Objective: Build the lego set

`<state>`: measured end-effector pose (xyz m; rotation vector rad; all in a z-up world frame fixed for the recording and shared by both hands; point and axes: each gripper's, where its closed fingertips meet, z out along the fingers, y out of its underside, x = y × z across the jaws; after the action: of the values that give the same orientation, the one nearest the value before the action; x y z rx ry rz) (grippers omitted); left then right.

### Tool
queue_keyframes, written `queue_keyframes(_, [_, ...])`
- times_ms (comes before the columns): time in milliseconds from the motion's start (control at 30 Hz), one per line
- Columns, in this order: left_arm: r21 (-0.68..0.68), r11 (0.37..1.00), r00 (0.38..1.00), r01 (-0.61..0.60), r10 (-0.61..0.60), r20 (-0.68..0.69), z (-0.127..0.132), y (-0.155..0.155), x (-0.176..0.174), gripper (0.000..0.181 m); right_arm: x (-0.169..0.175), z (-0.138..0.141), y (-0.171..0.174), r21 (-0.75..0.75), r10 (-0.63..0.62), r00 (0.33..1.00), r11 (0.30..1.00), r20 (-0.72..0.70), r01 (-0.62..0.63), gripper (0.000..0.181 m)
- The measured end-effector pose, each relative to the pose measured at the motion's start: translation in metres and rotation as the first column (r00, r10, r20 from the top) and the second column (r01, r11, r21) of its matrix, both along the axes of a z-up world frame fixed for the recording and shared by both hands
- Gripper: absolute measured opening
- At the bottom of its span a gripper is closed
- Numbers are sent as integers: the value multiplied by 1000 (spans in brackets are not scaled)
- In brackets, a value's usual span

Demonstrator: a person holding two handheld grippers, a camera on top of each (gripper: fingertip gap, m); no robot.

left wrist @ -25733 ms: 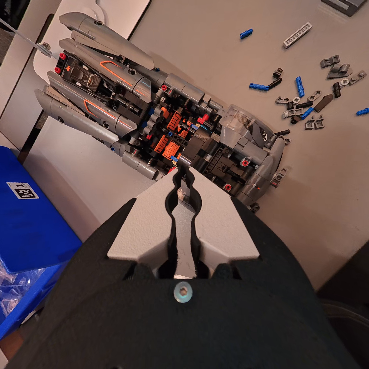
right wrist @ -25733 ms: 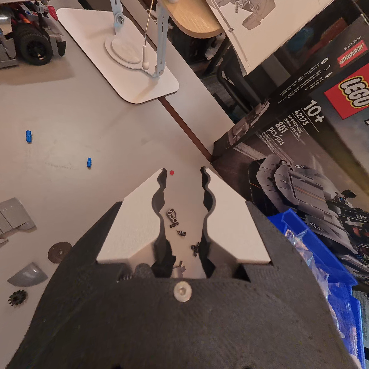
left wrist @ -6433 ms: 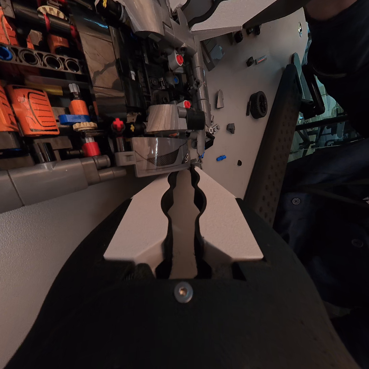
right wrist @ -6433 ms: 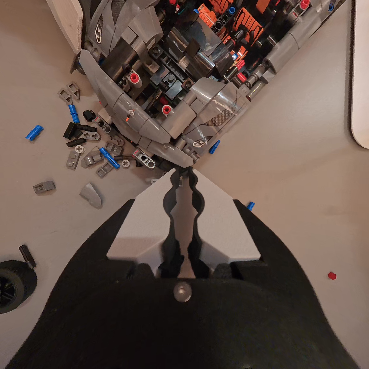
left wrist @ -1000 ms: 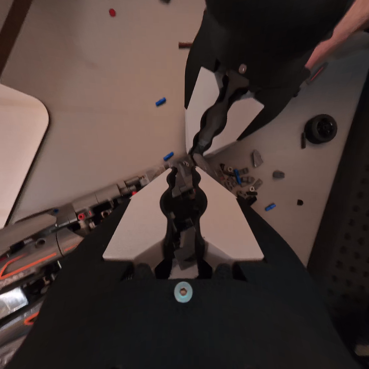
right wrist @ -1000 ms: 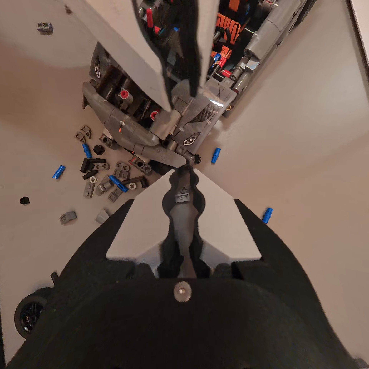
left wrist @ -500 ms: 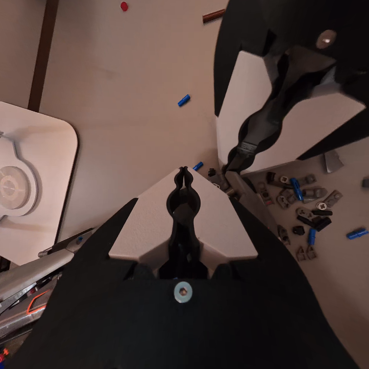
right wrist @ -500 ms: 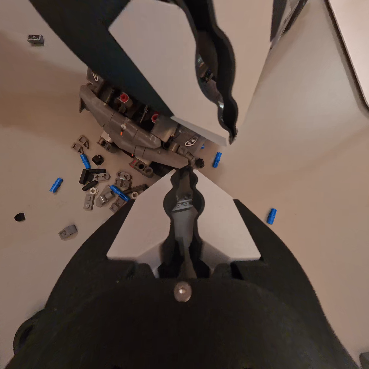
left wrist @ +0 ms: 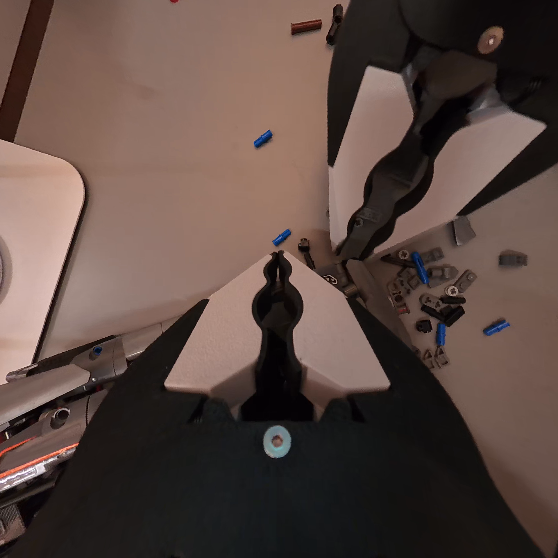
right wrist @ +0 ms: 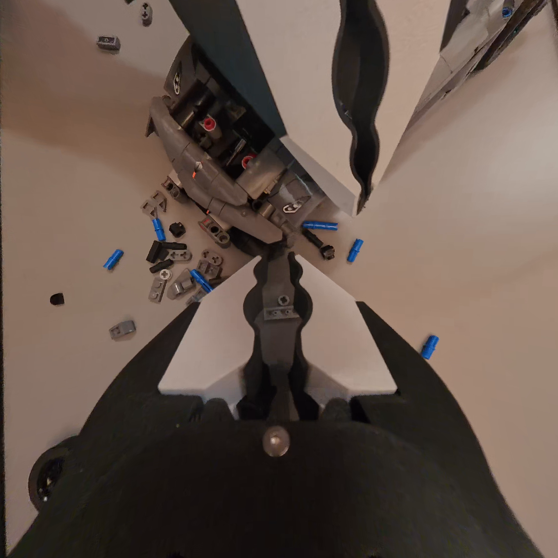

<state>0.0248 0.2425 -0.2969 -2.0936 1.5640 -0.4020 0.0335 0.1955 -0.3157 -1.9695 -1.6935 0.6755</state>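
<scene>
The grey, black and orange Lego car lies on the table, its nose toward my right gripper. My right gripper is shut on a long dark grey piece, whose tip touches the car's front corner. In the left wrist view this gripper comes in from the upper right, with the piece between its fingers. My left gripper is shut with nothing seen between its tips. It hovers over the car's nose and shows from above in the right wrist view.
A pile of small grey, black and blue pieces lies left of the nose. Blue pins are scattered around. A black wheel sits at the lower left. A white board and a brown axle lie farther off. There is about 5 cm between the tips of the two grippers. The brown axle sits 15 cm or so from the ends of my right fingers.
My left gripper has closed and moved forward off the car's nose. My right gripper has kept the grey piece and come closer to the front corner.
</scene>
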Motion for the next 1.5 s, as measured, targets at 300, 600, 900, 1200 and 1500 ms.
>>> queue_keyframes(300, [-57, 998, 998, -3, 7, 64, 0, -1, -3, 0, -3, 9, 4, -52, -11, 997, 999, -78, 6, 19])
queue_keyframes(600, [-73, 996, 998, 44, -40, 54, 0, -9, -4, 0, -15, 6, -2, 19, 72, 991, 997, -117, -70, 29])
queue_keyframes(900, [-50, 995, 996, 86, -84, 43, 2, -14, -9, 0, -13, 10, -9, 12, 110, 989, 994, -101, -109, 26])
queue_keyframes(1200, [73, 997, 989, 22, -32, 146, 71, -17, -37, 0, 6, 29, 5, 3, 71, 992, 997, -103, -72, 22])
queue_keyframes(1500, [126, 992, 993, -12, -3, 119, 77, -68, -76, 27, 6, 34, 2, 69, 87, 992, 994, -92, -81, 26])
